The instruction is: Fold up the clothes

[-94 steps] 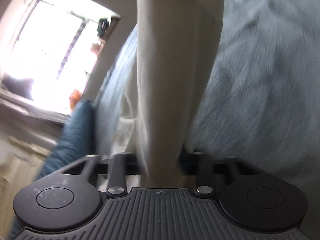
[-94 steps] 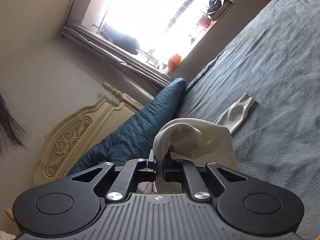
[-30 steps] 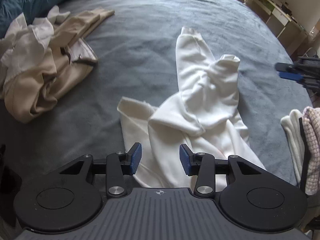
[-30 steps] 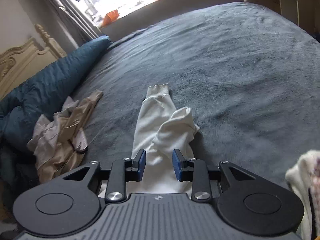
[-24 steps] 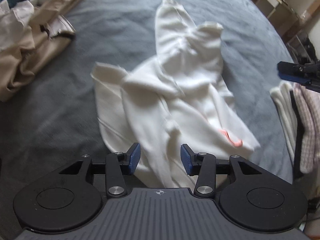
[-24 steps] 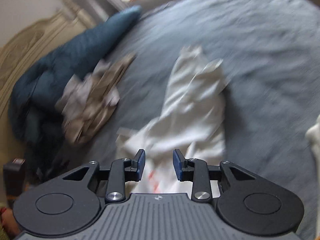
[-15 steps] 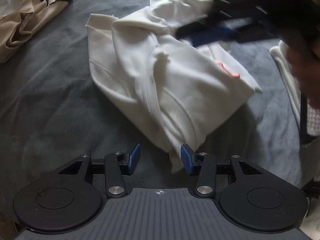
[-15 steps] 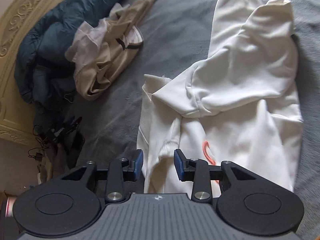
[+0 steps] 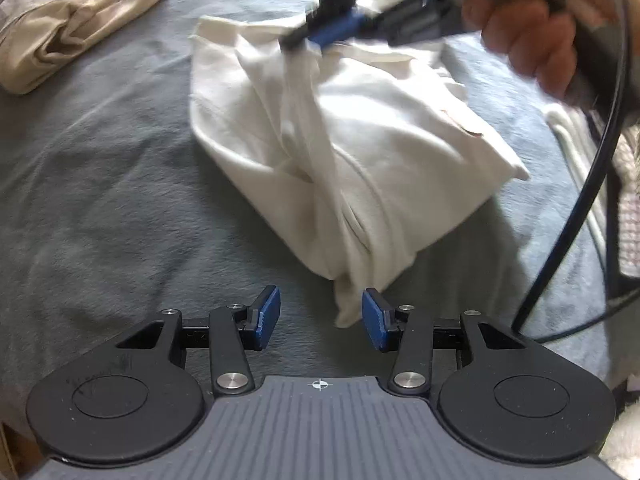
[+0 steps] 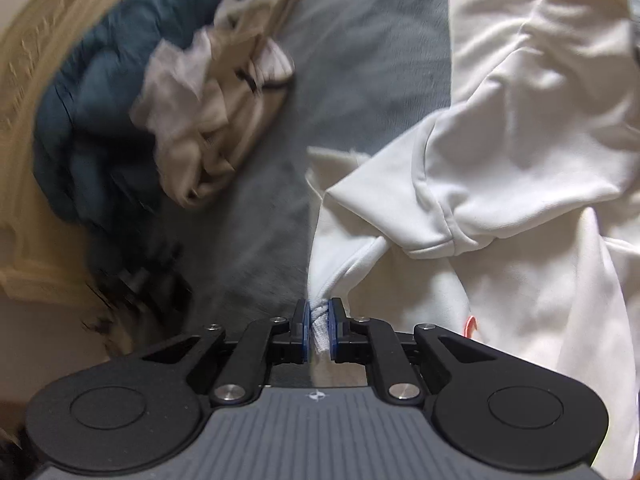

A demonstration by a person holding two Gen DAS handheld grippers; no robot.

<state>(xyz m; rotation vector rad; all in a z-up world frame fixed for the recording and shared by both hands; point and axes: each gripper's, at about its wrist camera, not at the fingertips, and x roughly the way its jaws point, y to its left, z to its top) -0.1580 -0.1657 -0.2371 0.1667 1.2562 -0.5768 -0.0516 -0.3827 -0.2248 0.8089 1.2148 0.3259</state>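
Observation:
A white sweatshirt (image 9: 360,140) with a small orange mark lies crumpled on the grey bed cover (image 9: 100,200). My left gripper (image 9: 321,312) hovers open over the sweatshirt's near corner; that corner hangs just inside the right pad without being pinched. In the right wrist view the sweatshirt (image 10: 500,160) fills the right side, and my right gripper (image 10: 319,312) is closing, its pads pressing on a ribbed edge of the fabric. The left wrist view shows the right gripper (image 9: 316,36) blurred at the top, held by a hand (image 9: 532,28), pulling the cloth into a taut ridge.
A heap of beige clothes (image 10: 208,120) lies beyond the sweatshirt, also seen as the beige heap (image 9: 60,12) at upper left. A dark blue duvet (image 10: 100,92) and cream headboard (image 10: 24,80) lie behind. Folded towels (image 9: 628,184) and a black cable (image 9: 592,184) sit at right.
Both grippers have come down close over the sweatshirt. The right jaws, open half a second ago, now pinch its ribbed edge and the cloth is drawn taut. The left jaws stay open.

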